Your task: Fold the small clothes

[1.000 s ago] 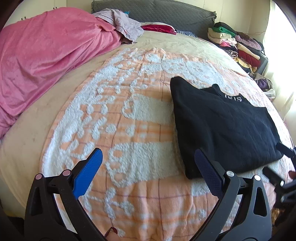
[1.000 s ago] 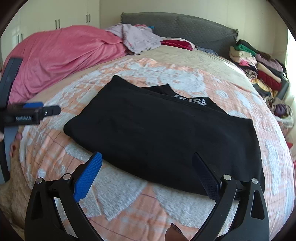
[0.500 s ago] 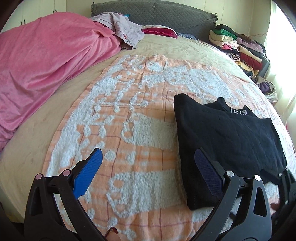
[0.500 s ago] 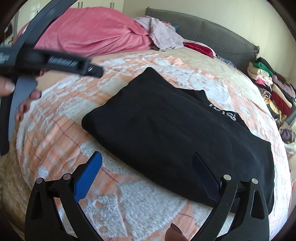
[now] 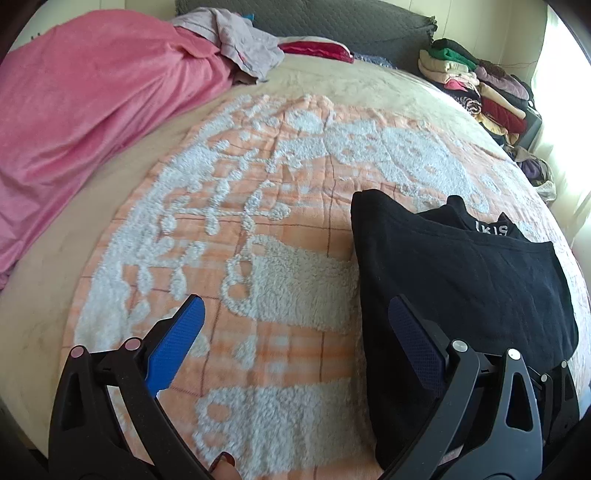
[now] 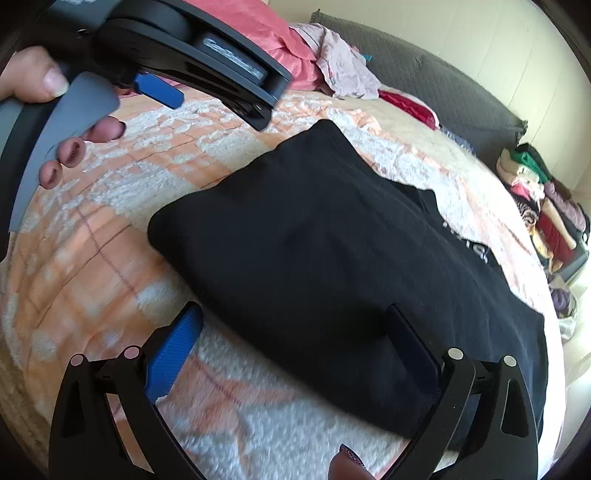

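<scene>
A folded black garment (image 5: pixel 454 280) with white lettering near its collar lies flat on the orange and white blanket (image 5: pixel 258 229); it also shows in the right wrist view (image 6: pixel 332 266). My left gripper (image 5: pixel 295 328) is open and empty, low over the blanket at the garment's near left edge, its right finger over the black cloth. My right gripper (image 6: pixel 295 339) is open and empty over the garment's near edge. The left gripper's body and the hand holding it fill the upper left of the right wrist view (image 6: pixel 177 48).
A pink blanket (image 5: pixel 85 122) is heaped at the left of the bed. Loose clothes (image 5: pixel 243 40) and a red item (image 5: pixel 314 48) lie by the grey headboard (image 5: pixel 351 26). A stack of folded clothes (image 5: pixel 480 88) stands at the far right.
Both grippers have moved closer to the black garment's near edge. The left gripper now looms larger in the right wrist view. The garment lies unmoved.
</scene>
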Demonstrator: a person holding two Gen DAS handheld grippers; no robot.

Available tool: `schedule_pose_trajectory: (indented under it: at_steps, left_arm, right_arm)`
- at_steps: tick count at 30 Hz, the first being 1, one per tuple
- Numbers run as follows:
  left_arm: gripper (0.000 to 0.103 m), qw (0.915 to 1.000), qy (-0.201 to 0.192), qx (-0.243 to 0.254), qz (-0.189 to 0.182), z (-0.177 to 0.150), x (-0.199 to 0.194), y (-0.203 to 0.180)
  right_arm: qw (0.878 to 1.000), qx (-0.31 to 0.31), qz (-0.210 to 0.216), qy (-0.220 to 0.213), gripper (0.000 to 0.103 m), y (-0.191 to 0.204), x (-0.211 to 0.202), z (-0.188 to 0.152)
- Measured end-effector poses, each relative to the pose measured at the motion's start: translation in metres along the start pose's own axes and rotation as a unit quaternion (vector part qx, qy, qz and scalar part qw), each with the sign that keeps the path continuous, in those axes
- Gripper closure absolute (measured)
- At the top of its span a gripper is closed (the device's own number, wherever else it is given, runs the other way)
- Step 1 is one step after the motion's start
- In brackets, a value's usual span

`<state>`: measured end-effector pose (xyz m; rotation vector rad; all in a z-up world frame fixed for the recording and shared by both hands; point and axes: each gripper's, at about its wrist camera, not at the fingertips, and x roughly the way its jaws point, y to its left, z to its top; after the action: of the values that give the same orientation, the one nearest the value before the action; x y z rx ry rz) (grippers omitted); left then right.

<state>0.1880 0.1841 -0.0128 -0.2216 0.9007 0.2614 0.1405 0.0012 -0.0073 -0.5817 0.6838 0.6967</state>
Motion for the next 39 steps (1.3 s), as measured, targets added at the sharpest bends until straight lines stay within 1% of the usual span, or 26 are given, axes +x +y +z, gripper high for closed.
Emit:
schedule_pose_trajectory:
  at_steps: [4,5,6,7,8,9,10,12,13,14,15,17,19,21,22,23,24,25,26,27,28,30,33,36,39]
  left_arm:
    - [0.010,0.9995,0.022,-0.007,-0.021,0.006,0.016,-0.004]
    - [0.010,0.9992,0.027,-0.009,-0.027,0.008,0.020,-0.005]
    - [0.010,0.9989,0.031,-0.010,-0.034,0.009,0.023,-0.007]
    - [0.010,0.9983,0.039,-0.013,-0.041,0.011,0.028,-0.009]
    - [0.010,0.9975,0.047,-0.016,-0.050,0.013,0.032,-0.011]
    - [0.010,0.9958,0.058,-0.020,-0.068,0.015,0.037,-0.013]
    - [0.010,0.9942,0.067,-0.023,-0.081,0.016,0.041,-0.015]
    - [0.010,0.9916,0.082,-0.026,-0.097,0.018,0.047,-0.020]
    - [0.010,0.9898,0.089,-0.028,-0.108,0.019,0.051,-0.023]
    - [0.010,0.9884,0.094,-0.031,-0.115,0.020,0.053,-0.026]
    - [0.010,0.9872,0.097,-0.034,-0.122,0.020,0.055,-0.028]
    - [0.010,0.9836,0.105,-0.043,-0.140,0.022,0.059,-0.035]
    - [0.010,0.9791,0.108,-0.060,-0.161,0.023,0.061,-0.039]
    - [0.012,0.9705,0.109,-0.088,-0.196,0.026,0.059,-0.042]
    - [0.024,0.9690,0.105,-0.090,-0.205,0.029,0.056,-0.047]
    - [0.033,0.9716,0.100,-0.080,-0.199,0.031,0.053,-0.054]
    - [0.049,0.9748,0.093,-0.068,-0.191,0.034,0.049,-0.060]
    - [0.062,0.9767,0.085,-0.061,-0.187,0.037,0.044,-0.067]
    - [0.067,0.9760,0.082,-0.060,-0.193,0.040,0.041,-0.073]
    - [0.074,0.9759,0.078,-0.054,-0.197,0.043,0.035,-0.081]
    - [0.077,0.9767,0.072,-0.049,-0.196,0.046,0.030,-0.087]
    - [0.079,0.9782,0.058,-0.030,-0.197,0.052,0.019,-0.102]
    - [0.079,0.9800,0.040,0.002,-0.195,0.060,0.004,-0.136]
    - [0.079,0.9806,0.032,0.026,-0.192,0.063,-0.003,-0.165]
    - [0.079,0.9787,0.029,0.046,-0.198,0.064,-0.007,-0.197]
  right_arm:
    - [1.000,-0.006,-0.024,-0.011,0.005,0.001,0.010,0.008]
    - [0.999,-0.006,-0.030,-0.015,0.005,0.000,0.011,0.009]
    - [0.999,-0.007,-0.035,-0.019,0.008,0.000,0.011,0.011]
    - [0.999,-0.006,-0.037,-0.023,0.013,-0.001,0.011,0.012]
    - [0.999,-0.004,-0.042,-0.028,0.027,-0.003,0.010,0.012]
    - [0.999,-0.001,-0.043,-0.032,0.033,-0.006,0.009,0.012]
    - [0.998,0.005,-0.041,-0.038,0.039,-0.008,0.007,0.012]
    - [0.998,0.023,-0.031,-0.054,0.059,-0.016,0.000,0.010]
    - [0.997,0.033,-0.026,-0.060,0.066,-0.020,-0.002,0.009]
    - [0.997,0.044,-0.022,-0.067,0.075,-0.026,-0.005,0.008]
    - [0.996,0.049,-0.018,-0.071,0.082,-0.027,-0.008,0.007]
    - [0.995,0.059,-0.007,-0.081,0.091,-0.030,-0.014,0.006]
    - [0.994,0.061,-0.011,-0.086,0.092,-0.031,-0.018,0.005]
    - [0.993,0.070,-0.014,-0.092,0.092,-0.033,-0.024,0.003]
    - [0.992,0.077,-0.014,-0.096,0.092,-0.035,-0.027,0.002]
    - [0.991,0.089,-0.013,-0.103,0.093,-0.039,-0.031,0.000]
    - [0.989,0.098,-0.014,-0.109,0.093,-0.043,-0.036,-0.001]
    - [0.987,0.109,-0.019,-0.119,0.093,-0.048,-0.041,-0.003]
    - [0.985,0.117,-0.023,-0.124,0.093,-0.051,-0.047,-0.005]
    - [0.983,0.128,-0.028,-0.129,0.094,-0.056,-0.052,-0.007]
    - [0.981,0.140,-0.032,-0.133,0.094,-0.061,-0.057,-0.010]
    - [0.975,0.170,-0.037,-0.138,0.094,-0.076,-0.065,-0.016]
    - [0.966,0.213,-0.036,-0.141,0.094,-0.096,-0.076,-0.029]
    - [0.958,0.247,-0.039,-0.144,0.095,-0.113,-0.085,-0.043]
    - [0.949,0.278,-0.041,-0.147,0.096,-0.127,-0.093,-0.056]
